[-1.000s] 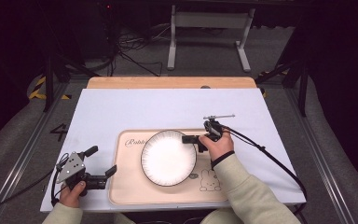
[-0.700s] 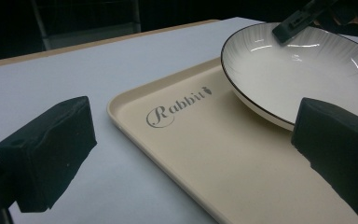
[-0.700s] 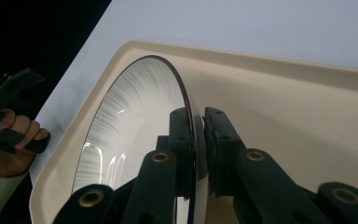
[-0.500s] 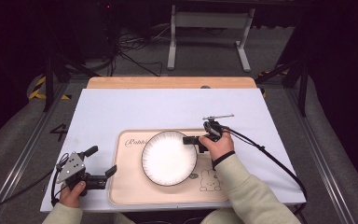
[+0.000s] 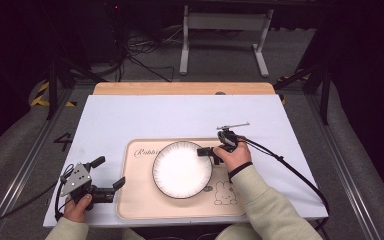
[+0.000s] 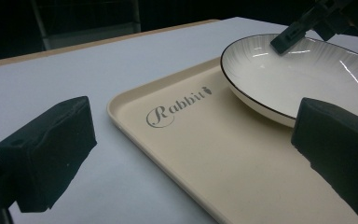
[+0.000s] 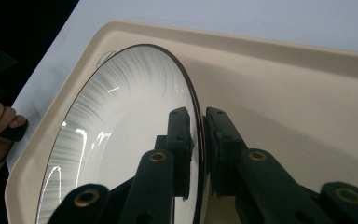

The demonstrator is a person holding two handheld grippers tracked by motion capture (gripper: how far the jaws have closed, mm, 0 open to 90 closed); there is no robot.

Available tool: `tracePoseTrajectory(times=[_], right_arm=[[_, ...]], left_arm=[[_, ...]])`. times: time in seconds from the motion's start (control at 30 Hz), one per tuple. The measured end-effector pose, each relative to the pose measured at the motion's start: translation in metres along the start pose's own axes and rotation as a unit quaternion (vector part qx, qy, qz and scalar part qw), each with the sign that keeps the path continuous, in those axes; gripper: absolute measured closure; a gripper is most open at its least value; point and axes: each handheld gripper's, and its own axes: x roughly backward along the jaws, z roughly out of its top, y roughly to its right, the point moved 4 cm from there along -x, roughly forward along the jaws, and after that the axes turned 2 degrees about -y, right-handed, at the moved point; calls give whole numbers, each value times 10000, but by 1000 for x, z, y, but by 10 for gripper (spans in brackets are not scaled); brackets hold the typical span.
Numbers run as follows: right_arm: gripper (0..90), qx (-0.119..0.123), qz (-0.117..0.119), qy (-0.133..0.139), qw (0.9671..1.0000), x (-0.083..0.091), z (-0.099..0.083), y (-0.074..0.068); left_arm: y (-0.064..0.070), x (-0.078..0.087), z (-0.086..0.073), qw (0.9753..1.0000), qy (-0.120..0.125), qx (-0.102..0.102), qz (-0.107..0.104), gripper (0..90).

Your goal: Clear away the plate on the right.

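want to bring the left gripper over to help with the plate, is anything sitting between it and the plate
Nothing visible does. The left gripper hangs open at the tray's left edge, and bare tray floor is all that lies between it and the plate. The right gripper is clamped on the plate's far rim, on the opposite side.

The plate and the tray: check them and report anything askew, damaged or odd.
Nothing stands out. The plate sits on the beige tray, whole and empty, its rim pinched by the right tongs. The tray lies square on the table. The left tongs are open, at the tray's left edge.
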Motion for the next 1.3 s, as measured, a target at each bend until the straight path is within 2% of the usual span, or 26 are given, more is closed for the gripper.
tracePoseTrajectory(times=[0.93,1.3], right_arm=[[734,-12,-126,-296,9995,-8,-6,8],[706,-32,-27,-274,9996,-7,-6,9]], left_arm=[[0,0,0,10000,2,-3,-1,3],[0,0,0,10000,4,-3,2,2]])
